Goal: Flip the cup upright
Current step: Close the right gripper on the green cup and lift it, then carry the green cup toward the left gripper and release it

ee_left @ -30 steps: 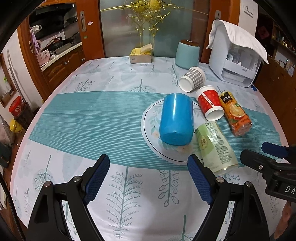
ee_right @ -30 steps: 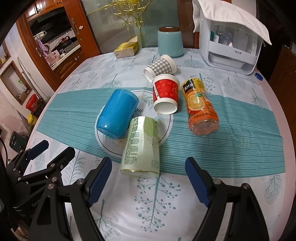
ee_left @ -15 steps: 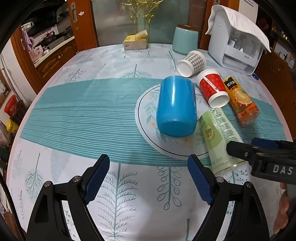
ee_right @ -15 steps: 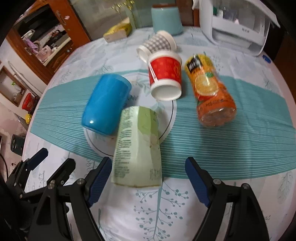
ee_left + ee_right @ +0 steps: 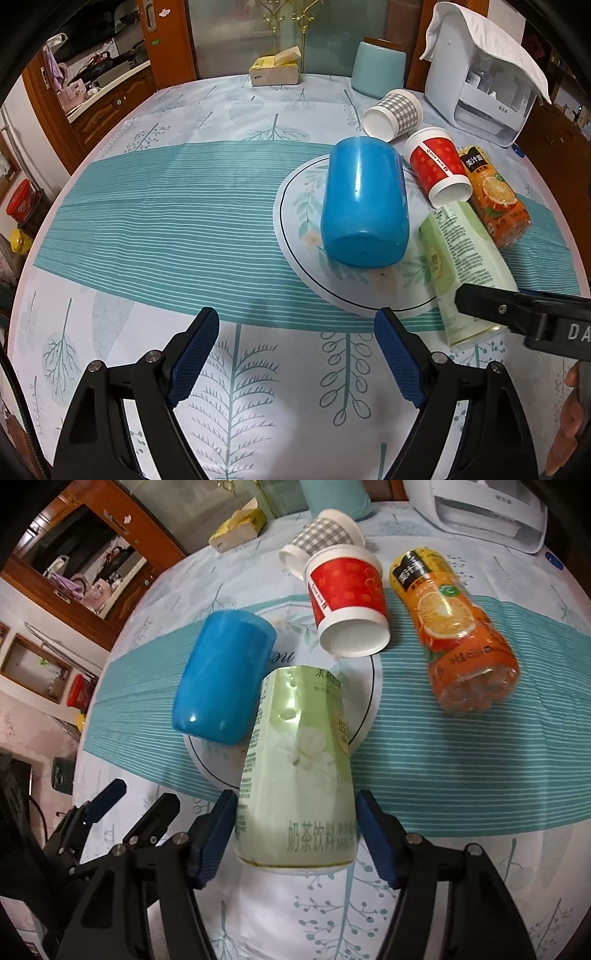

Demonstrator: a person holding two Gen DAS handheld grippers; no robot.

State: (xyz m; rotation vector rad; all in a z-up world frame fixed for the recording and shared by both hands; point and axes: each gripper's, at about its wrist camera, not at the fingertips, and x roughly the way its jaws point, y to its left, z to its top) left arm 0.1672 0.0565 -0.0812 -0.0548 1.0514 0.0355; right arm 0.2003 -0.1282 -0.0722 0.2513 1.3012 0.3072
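Observation:
A pale green milk-tea cup (image 5: 295,775) lies on its side, base toward me, on the edge of a round white placemat (image 5: 364,698). My right gripper (image 5: 293,834) is open, with a blue pad on each side of the cup's near end, close to its walls. The cup also shows in the left wrist view (image 5: 465,273), with the right gripper's finger over it. My left gripper (image 5: 295,354) is open and empty above the tablecloth, short of a blue cup (image 5: 364,206) lying on its side on the placemat (image 5: 295,206).
A red paper cup (image 5: 347,602), a grey checked paper cup (image 5: 325,535) and an orange juice bottle (image 5: 454,627) lie on their sides beyond. A teal canister (image 5: 378,72), a tissue box (image 5: 275,68) and a white appliance (image 5: 484,74) stand at the far edge.
My right gripper has moved forward so that its pads now flank the green cup's near end. My left gripper has moved closer to the blue cup.

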